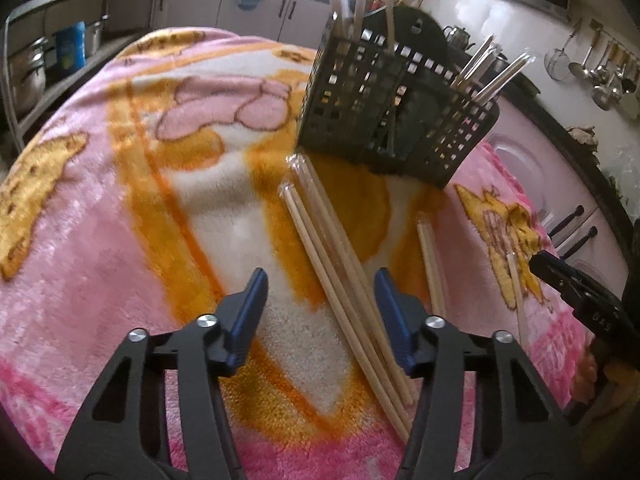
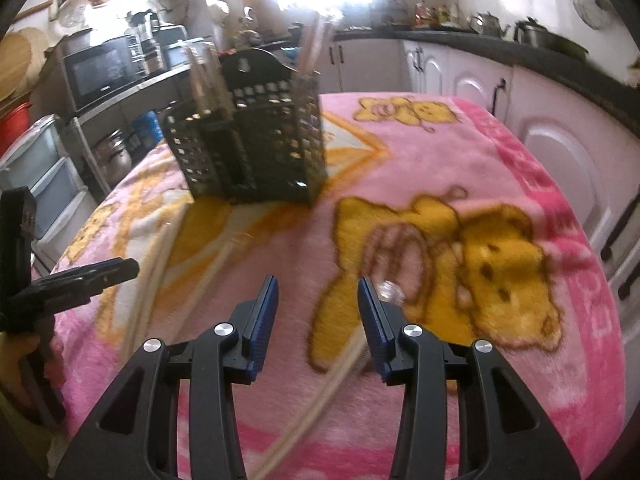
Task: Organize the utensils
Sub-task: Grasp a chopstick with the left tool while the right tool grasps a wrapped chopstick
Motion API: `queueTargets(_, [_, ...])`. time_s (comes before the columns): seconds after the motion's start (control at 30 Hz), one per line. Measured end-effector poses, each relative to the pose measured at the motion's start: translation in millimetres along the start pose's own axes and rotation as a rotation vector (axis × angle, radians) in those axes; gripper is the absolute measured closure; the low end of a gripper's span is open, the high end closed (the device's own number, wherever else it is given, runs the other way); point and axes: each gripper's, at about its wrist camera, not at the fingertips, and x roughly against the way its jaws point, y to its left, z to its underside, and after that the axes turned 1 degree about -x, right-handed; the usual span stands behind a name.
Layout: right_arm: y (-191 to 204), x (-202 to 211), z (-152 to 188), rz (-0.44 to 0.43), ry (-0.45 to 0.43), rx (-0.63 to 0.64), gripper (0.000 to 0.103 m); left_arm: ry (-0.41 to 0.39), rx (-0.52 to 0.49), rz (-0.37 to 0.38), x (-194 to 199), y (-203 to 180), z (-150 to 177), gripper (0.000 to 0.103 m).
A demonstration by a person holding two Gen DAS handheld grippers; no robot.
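A black perforated utensil basket (image 1: 394,110) stands on a pink and orange blanket (image 1: 120,208) and holds several wrapped chopsticks upright. Wrapped chopstick pairs (image 1: 340,272) lie on the blanket in front of it. My left gripper (image 1: 320,316) is open and empty, low over their near ends. More pairs (image 1: 432,272) lie to the right. In the right wrist view the basket (image 2: 256,144) stands ahead to the left. My right gripper (image 2: 318,312) is open, with one wrapped pair (image 2: 320,396) lying on the blanket between and under its fingers.
The right gripper's tip (image 1: 560,276) shows at the right edge of the left wrist view; the left gripper (image 2: 84,276) shows at the left of the right wrist view. Kitchen cabinets (image 2: 540,120), a counter with pots (image 2: 536,36) and a microwave (image 2: 102,70) surround the table.
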Motion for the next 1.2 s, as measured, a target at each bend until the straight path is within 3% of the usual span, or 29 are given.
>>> queueTargets(0.23, [-19,-13,3,0.026,0.054,-0.052,0.063,0.024,0.031,-0.015,-10,9,-3,0.07])
queueTargets(0.5, [-36,-34,5,0.016,0.136,-0.126,0.063,0.046,0.056,-0.013,-22,15,-19,0.071])
queueTargets(0.8, [-40,-44,-3,0.0,0.154,-0.134,0.063,0.077,0.082,-0.036,-36,28,-41,0.086])
queueTargets(0.93, [-40,-50,-8,-0.003,0.162,-0.123,0.064,0.088,0.116,-0.026,-39,34,-48,0.086])
queueTargets(1.2, [-46,-59,-19,-0.018,0.192,-0.137,0.086,0.122,0.175,-0.006,-51,43,-67,0.086])
